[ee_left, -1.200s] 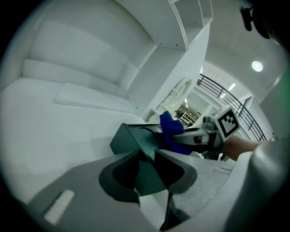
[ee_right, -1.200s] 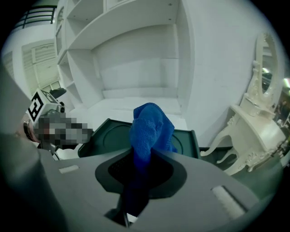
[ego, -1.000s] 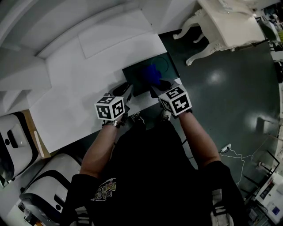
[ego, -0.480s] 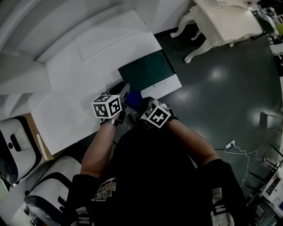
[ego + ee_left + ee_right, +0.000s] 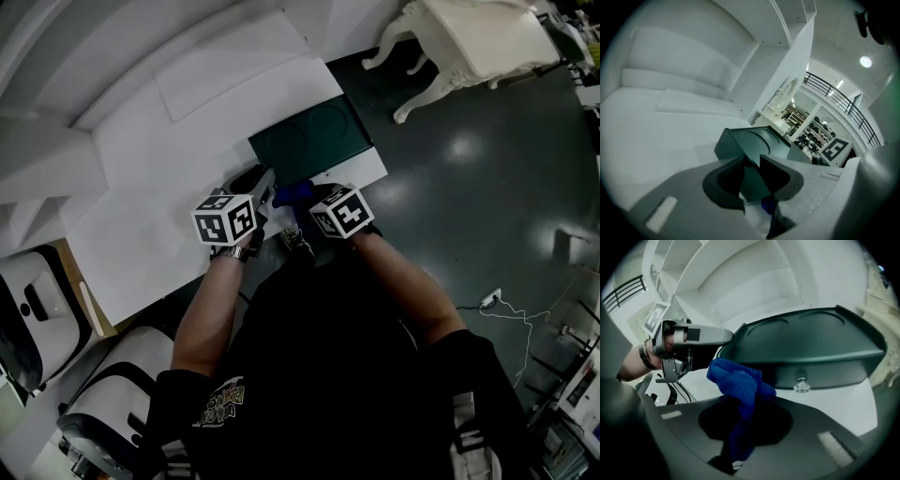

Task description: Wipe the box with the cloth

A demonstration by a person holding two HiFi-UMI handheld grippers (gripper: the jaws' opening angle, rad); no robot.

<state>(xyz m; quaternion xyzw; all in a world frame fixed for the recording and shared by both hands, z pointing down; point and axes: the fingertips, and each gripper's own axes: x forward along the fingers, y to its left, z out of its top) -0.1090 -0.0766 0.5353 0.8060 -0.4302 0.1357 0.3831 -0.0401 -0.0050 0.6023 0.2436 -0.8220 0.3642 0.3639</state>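
A dark green box (image 5: 309,141) with two round recesses in its lid stands on the white table (image 5: 159,187), near the table's right end. My left gripper (image 5: 267,186) is at the box's near left corner. In the left gripper view that gripper (image 5: 752,171) is shut on the corner of the box (image 5: 757,140). My right gripper (image 5: 302,192) is shut on a blue cloth (image 5: 289,194). In the right gripper view the cloth (image 5: 740,385) hangs bunched against the front side of the box (image 5: 811,348), left of a small clear knob (image 5: 801,386).
A flat white board (image 5: 234,66) lies at the back of the table. The dark floor (image 5: 469,169) lies right of the table's edge, with an ornate white table (image 5: 478,42) and a cable (image 5: 487,314) on it. White appliances (image 5: 28,309) stand at the left.
My right gripper has drawn the cloth off the box's lid, back toward me, and now holds it at the box's front side. The left gripper has stayed at the corner.
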